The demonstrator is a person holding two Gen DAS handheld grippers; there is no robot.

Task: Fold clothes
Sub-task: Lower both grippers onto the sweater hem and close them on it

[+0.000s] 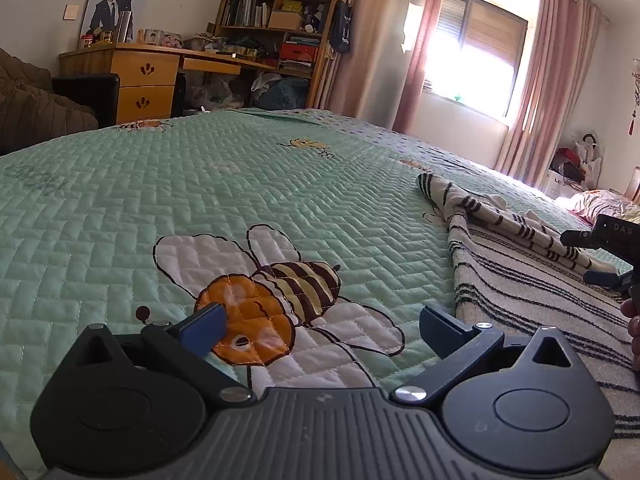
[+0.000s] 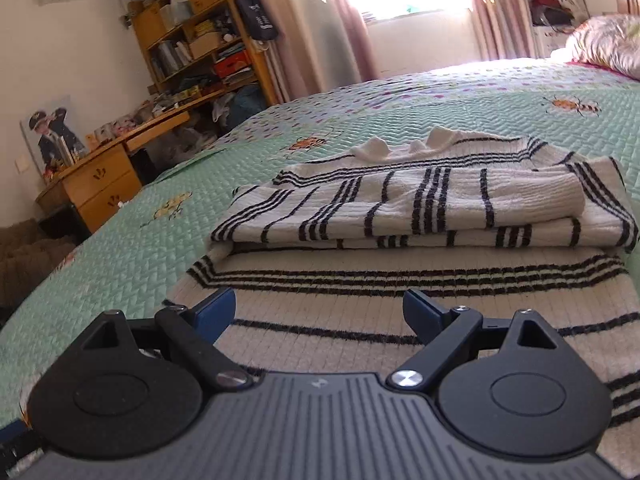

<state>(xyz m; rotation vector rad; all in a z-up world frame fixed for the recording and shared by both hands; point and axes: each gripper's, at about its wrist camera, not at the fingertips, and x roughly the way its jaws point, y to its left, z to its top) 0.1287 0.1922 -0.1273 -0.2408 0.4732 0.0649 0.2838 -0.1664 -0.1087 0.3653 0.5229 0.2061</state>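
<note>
- The bed (image 2: 120, 256) carries everything — it is covered by a mint-green quilted bedspread (image 1: 160, 200) with embroidered bees.
- A cream sweater with black stripes (image 2: 400, 208) lies flat on the bedspread, its upper part folded over the lower.
- A pink floral pillow (image 2: 608, 44) rests at the bed's far right corner.

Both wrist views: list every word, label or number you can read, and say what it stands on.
"DAS": white letters on the black body of the right claw, cut off at the picture's edge.
Grey lettering on the green quilt: upside down, too faint to read.
Book spines and boxes on the wooden shelves: too small to read.
White print on the dark hanging bag: blurred.
</note>
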